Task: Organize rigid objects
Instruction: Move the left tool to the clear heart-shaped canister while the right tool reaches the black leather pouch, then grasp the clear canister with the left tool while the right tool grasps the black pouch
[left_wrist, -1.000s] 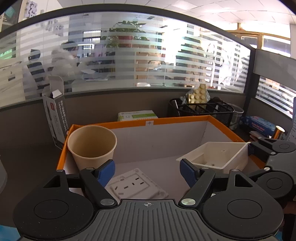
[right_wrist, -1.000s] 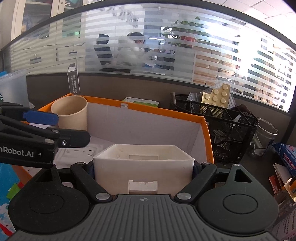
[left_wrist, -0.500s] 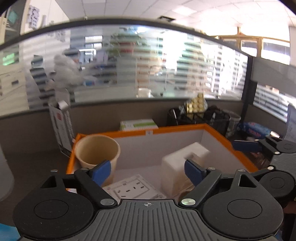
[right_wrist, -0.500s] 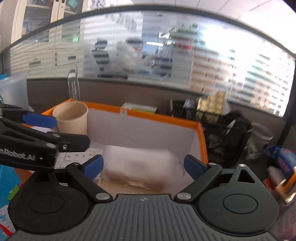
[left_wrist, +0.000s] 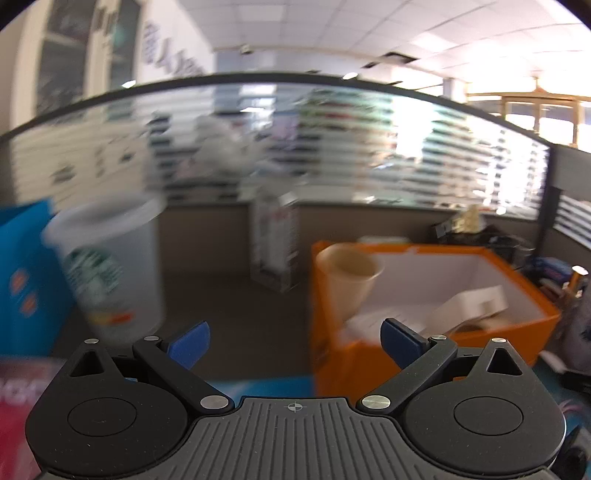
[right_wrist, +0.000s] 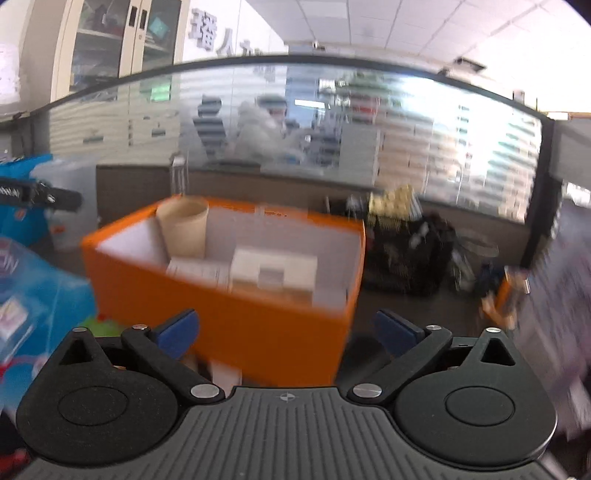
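Observation:
An orange box (right_wrist: 258, 317) with a white inside holds a tan paper cup (right_wrist: 183, 230), a white socket plate (right_wrist: 195, 271) and a white plastic tray lying on its side (right_wrist: 275, 273). In the left wrist view the box (left_wrist: 517, 284) is at the right, with the cup (left_wrist: 351, 277) and the white tray (left_wrist: 472, 306) inside. My left gripper (left_wrist: 295, 341) is open and empty, left of the box. My right gripper (right_wrist: 288, 332) is open and empty, in front of the box's near wall. Both views are blurred.
A white coffee cup with a green logo (left_wrist: 107, 269) and a blue bag (left_wrist: 22, 280) stand left of my left gripper. A black wire basket (right_wrist: 410, 251) sits right of the box. A small carton (left_wrist: 275, 240) stands by the grey partition. Blue packaging (right_wrist: 33, 280) lies at the left.
My right gripper let go of the white tray, which now lies in the box, and pulled back. My left gripper swung left, away from the box. Both views are now blurred.

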